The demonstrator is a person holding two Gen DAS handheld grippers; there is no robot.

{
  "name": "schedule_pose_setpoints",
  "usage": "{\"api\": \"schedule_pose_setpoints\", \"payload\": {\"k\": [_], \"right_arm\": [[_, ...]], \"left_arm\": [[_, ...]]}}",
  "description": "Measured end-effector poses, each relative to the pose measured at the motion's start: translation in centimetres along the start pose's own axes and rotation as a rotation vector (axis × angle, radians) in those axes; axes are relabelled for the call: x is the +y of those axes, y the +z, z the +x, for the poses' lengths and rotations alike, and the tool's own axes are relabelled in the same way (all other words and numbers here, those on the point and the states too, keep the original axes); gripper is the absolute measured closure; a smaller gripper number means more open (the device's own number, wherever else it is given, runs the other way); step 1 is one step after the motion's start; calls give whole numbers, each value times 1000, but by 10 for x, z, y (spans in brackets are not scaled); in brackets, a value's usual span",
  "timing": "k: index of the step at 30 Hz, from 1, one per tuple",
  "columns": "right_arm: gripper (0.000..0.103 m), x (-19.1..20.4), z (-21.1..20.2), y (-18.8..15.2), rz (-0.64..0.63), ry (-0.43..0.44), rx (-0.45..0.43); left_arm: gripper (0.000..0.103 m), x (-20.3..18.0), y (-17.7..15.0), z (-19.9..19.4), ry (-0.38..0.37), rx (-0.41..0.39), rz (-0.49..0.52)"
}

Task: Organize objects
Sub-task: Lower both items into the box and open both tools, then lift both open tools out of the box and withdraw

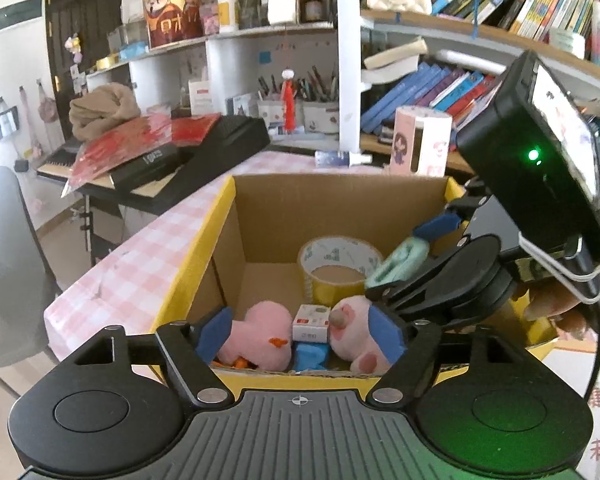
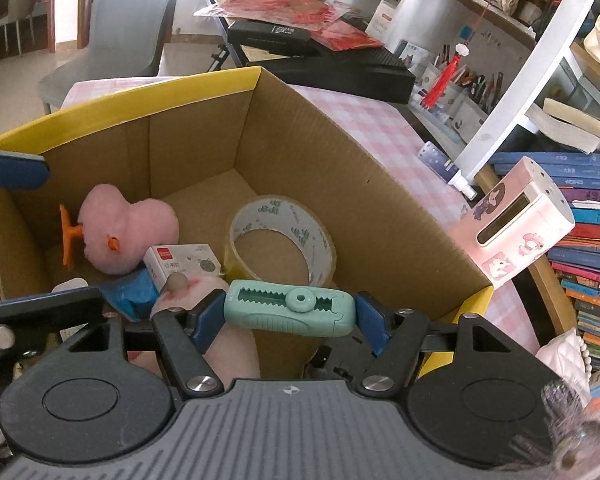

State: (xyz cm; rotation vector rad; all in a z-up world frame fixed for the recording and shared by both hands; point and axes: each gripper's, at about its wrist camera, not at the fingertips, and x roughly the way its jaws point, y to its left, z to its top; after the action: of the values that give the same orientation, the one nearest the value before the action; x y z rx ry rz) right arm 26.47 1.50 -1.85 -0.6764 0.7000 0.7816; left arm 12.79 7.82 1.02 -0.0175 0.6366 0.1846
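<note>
Right gripper [image 2: 290, 314] — pads clamping the teal cutter [image 2: 290, 311] by its two ends, long axis lying crosswise between them, hanging above the box [image 2: 340, 152] interior, tape roll [image 2: 282, 236] just ahead and below. Left gripper [image 1: 300, 334] — fingers parted, holding nothing, hovering over the plush [image 1: 260, 336] at the box's near wall

left gripper [image 1: 300, 330] spread wide, pointing downward, right gripper [image 2: 290, 314] clamped, angled down beside it
</note>
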Motion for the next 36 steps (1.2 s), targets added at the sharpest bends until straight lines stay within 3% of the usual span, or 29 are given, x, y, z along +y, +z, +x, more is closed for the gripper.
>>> {"api": "schedule_pose_setpoints", "payload": {"k": [4,21,26,36], "right_arm": [[27,2,-11,-3,30,-28,-10],[25,35,-133,-30,261,-231,-202],[25,55,-163,-48,359,-291,-231],[19,99,-192,-99,552,-459,-206]], "left_arm": [[18,3,0,-14,-16,-46,-1],[12,32,-16,-72,-86,-159,-34],[10,34,-26,-86,-109,-157,-16],[9,32,-52,-101,-162,-105,14]]}}
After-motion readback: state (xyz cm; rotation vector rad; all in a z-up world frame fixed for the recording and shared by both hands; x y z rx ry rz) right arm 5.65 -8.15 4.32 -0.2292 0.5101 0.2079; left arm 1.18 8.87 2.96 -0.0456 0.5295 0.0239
